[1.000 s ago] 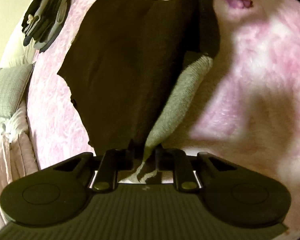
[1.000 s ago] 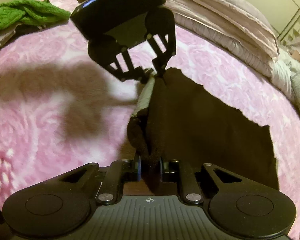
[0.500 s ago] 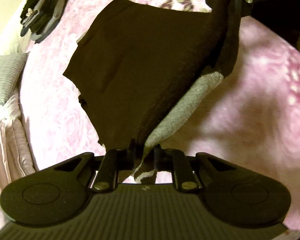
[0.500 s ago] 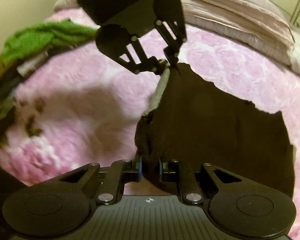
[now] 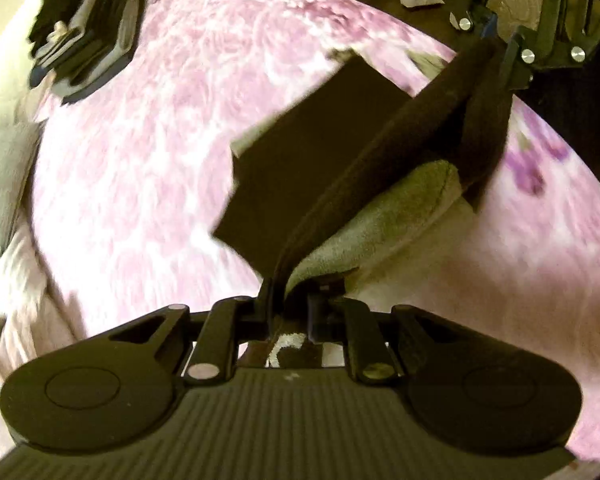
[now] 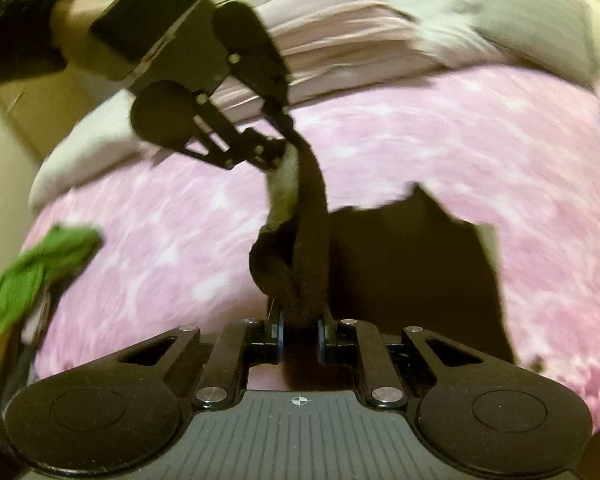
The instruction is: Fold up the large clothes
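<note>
Dark garment [image 5: 324,152] is stretched lengthwise between left gripper [image 5: 289,300] and right gripper [image 6: 300,322], both clamped on its edge, its body hanging towards the pink bedspread [image 5: 159,140].

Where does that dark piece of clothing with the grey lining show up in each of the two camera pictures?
Left wrist view: the dark garment fills the middle, stretched from the left gripper at the bottom up to the right gripper at top right.
Right wrist view: it hangs in the centre, bunched in the right gripper, rising to the left gripper.
Shared landmark: the pink floral bedspread beneath it.
</note>
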`<state>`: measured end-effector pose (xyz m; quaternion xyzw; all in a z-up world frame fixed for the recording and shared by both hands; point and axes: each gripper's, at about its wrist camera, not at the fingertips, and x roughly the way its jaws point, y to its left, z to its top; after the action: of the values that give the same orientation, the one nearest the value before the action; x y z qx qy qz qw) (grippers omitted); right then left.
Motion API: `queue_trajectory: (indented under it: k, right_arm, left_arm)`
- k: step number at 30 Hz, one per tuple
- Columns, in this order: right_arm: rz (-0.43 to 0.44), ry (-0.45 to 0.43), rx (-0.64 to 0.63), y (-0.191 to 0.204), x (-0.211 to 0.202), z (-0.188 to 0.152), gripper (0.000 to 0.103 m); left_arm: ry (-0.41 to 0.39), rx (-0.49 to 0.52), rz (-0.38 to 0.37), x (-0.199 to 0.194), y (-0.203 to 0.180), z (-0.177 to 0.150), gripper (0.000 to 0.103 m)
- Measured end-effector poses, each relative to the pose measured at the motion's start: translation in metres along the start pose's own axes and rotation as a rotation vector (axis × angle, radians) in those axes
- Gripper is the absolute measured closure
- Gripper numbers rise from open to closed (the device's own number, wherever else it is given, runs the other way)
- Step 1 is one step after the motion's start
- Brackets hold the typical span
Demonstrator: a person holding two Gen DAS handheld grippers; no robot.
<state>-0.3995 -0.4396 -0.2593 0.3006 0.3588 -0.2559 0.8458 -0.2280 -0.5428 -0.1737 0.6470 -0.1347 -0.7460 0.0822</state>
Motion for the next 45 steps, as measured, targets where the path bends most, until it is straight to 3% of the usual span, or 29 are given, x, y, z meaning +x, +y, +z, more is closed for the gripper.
queue_trajectory:
  k: [7, 14, 17, 18, 20, 22, 25, 27, 33, 36, 42, 45]
  right_arm:
    - [-0.008, 0.028, 0.284, -0.124, 0.026, -0.009, 0.092]
    - [0.012, 0.060, 0.486, -0.188, 0.046, -0.035, 0.092]
    - [0.017, 0.050, 0.550, -0.197, 0.045, -0.039, 0.092]
    - [0.009, 0.047, 0.563, -0.198, 0.043, -0.039, 0.092]
    - [-0.015, 0.036, 0.593, -0.201, 0.038, -0.038, 0.087]
    - [-0.082, 0.027, 0.605, -0.203, 0.030, -0.036, 0.075]
    - [-0.159, 0.002, 0.612, -0.201, 0.015, -0.035, 0.073]
    - [-0.194, -0.019, 0.575, -0.191, 0.006, -0.030, 0.073]
    - [-0.040, -0.032, 0.426, -0.145, 0.017, -0.020, 0.073]
    - [-0.045, 0.005, 0.397, -0.137, 0.044, -0.021, 0.073]
    - [-0.067, -0.007, 0.574, -0.171, 0.077, -0.034, 0.074]
    - [-0.063, -0.020, 0.567, -0.173, 0.073, -0.039, 0.075]
  left_arm:
    - [0.014, 0.027, -0.132, 0.093, 0.071, 0.065, 0.091]
    - [0.008, -0.017, -0.233, 0.158, 0.093, 0.089, 0.090]
    - [-0.012, -0.066, -0.251, 0.162, 0.102, 0.086, 0.088]
    - [-0.015, -0.085, -0.242, 0.162, 0.105, 0.084, 0.080]
    - [-0.016, -0.150, -0.197, 0.157, 0.117, 0.074, 0.074]
    - [-0.006, -0.238, -0.144, 0.150, 0.132, 0.059, 0.075]
    - [0.009, -0.330, -0.096, 0.135, 0.145, 0.036, 0.077]
    - [0.000, -0.402, -0.106, 0.123, 0.147, 0.022, 0.077]
    - [-0.053, -0.545, -0.213, 0.122, 0.119, 0.003, 0.077]
    - [-0.052, -0.583, -0.211, 0.147, 0.107, 0.006, 0.078]
    - [-0.033, -0.738, -0.200, 0.192, 0.119, 0.005, 0.079]
    - [-0.028, -0.707, -0.183, 0.190, 0.119, 0.009, 0.078]
